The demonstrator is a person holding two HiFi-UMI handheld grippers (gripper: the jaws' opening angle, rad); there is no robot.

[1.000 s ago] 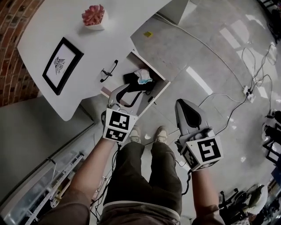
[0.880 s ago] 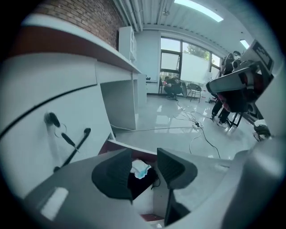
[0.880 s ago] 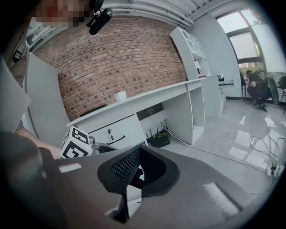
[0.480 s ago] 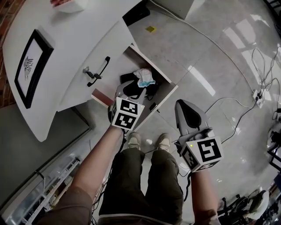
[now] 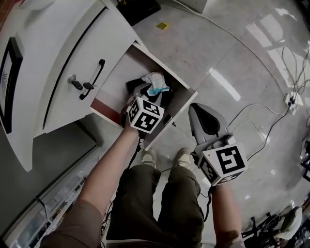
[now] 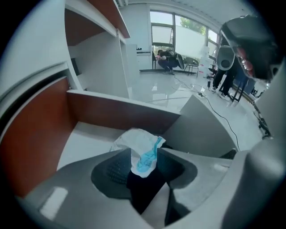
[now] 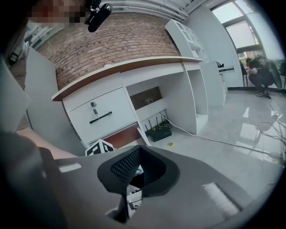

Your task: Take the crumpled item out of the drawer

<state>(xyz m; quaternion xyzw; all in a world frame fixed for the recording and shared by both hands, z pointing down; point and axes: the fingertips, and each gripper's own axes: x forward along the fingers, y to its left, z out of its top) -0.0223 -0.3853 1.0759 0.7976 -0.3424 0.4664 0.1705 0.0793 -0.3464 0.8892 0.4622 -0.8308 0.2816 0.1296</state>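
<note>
The crumpled white and blue item (image 5: 154, 82) lies in the open white drawer (image 5: 183, 89), on a black thing (image 5: 133, 86). My left gripper (image 5: 147, 95) reaches down into the drawer. In the left gripper view the crumpled item (image 6: 141, 149) sits right at the jaw tips of the left gripper (image 6: 149, 173), its lower end dipping into the gap; the jaws stand a little apart, so it is open. My right gripper (image 5: 200, 112) hangs above the floor to the right of the drawer, shut and empty, as the right gripper (image 7: 133, 180) view shows.
Above the drawer is a shut drawer front with a black handle (image 5: 95, 77) and a key. A black router (image 5: 141, 7) and a yellow note (image 5: 162, 25) lie on the tiled floor; cables (image 5: 252, 112) run at right. The person's legs and shoes (image 5: 164, 157) are below.
My left gripper has moved forward and down into the drawer, up to the crumpled item. The head view has swung closer over the drawer. The right gripper has hardly moved.
</note>
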